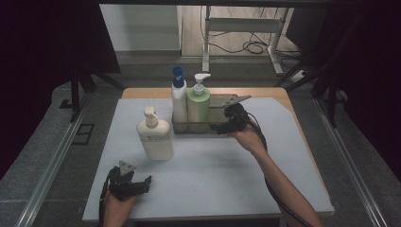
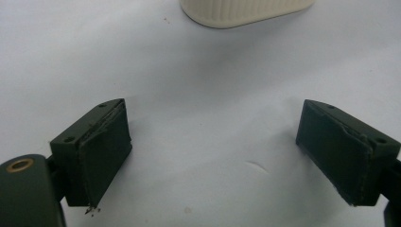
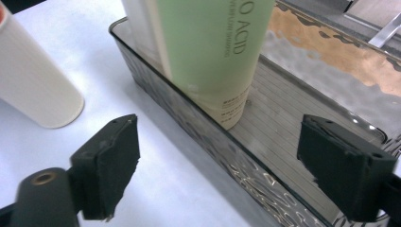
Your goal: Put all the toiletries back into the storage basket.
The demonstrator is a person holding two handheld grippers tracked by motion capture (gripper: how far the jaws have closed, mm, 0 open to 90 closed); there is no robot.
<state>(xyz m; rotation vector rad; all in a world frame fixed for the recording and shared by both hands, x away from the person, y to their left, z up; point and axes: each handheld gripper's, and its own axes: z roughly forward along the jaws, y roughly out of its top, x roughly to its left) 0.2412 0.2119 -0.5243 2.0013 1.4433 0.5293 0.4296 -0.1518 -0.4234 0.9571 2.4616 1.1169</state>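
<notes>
While 2 bottles stand in the clear tray [image 1: 215, 126] at frame centre, a 3rd, the cream pump bottle [image 1: 155, 137], stands outside it on the desk [image 1: 222, 175], just left of the tray. Bottle count: 3. In the tray: 1 white bottle w/ blue cap [image 1: 178, 97] on the left and 1 green pump bottle [image 1: 198, 101] touching its right side; the tray's right half is bare. Trays: 1.

Hand-held grippers: 2. Right hand-held gripper [image 1: 226, 124] sits at the tray's right-front edge, jaws wide apart w/ nothing between the pads; its own view looks over the tray wall [image 3: 198, 137], w/ the green bottle [image 3: 213, 52] upper centre and the cream bottle [image 3: 38, 85] at left. Left hand-held gripper [image 1: 142, 182] rests low at bottom left of the frame, near the desk's front edge, well apart from the tray; jaws also wide open, nothing but bare desk between, cream bottle base [image 2: 246, 9] at the top edge of its view.
</notes>
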